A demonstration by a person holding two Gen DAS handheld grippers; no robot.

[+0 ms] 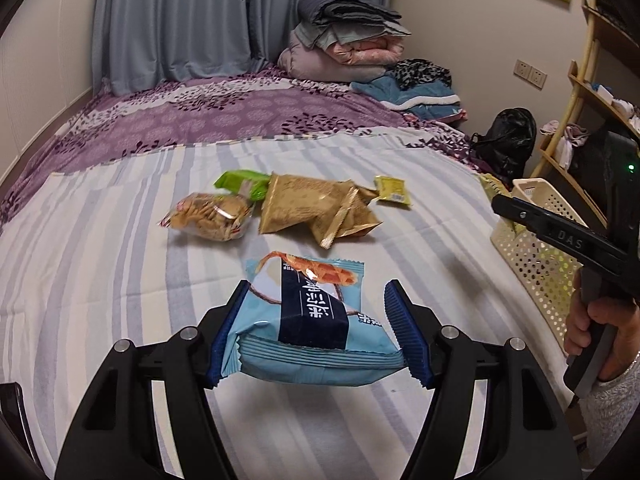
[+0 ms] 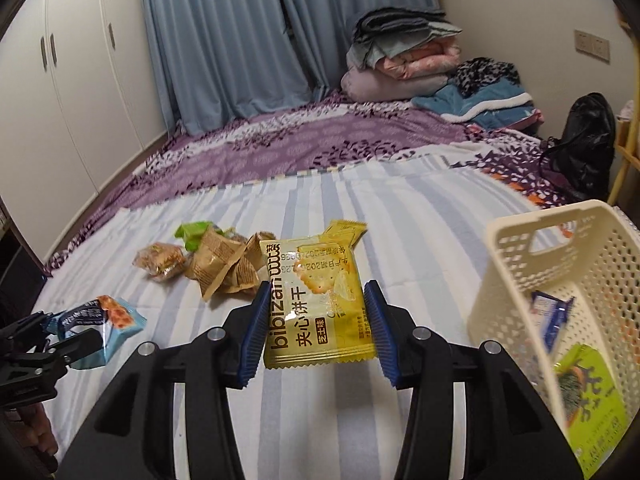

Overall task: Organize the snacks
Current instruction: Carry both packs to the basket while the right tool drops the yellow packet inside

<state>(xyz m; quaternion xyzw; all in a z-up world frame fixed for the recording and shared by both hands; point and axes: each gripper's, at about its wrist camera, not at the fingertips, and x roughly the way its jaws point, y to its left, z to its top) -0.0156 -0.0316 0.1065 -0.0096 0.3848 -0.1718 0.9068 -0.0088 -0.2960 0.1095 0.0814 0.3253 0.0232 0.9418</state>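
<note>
Left gripper: jaws clamped on the blue snack packet, blue pads pressing both sides — packet lifted off the bed.
Right gripper: jaws clamped on the yellow biscuit packet, held clear of the sheet.
Person's hand: at 3 o'clock in the left wrist view, wrapped round the right gripper's handle.
Striped sheet: white, grey and blue bands, under both grippers.
Basket: cream, perforated, at 3 o'clock in the right wrist view; holds a green packet and a dark blue packet.
Loose snacks: at 12 o'clock from the left gripper, well apart from it — 2 brown paper packets touching, a clear bag of biscuits just beside them at 9 o'clock, a green packet end behind, 1 small yellow sachet at 3 o'clock.
Purple bedspread: beyond the striped sheet.
Folded bedding: stacked at the far corner, 1 o'clock.
Curtains: blue-grey, along the far wall.
</note>
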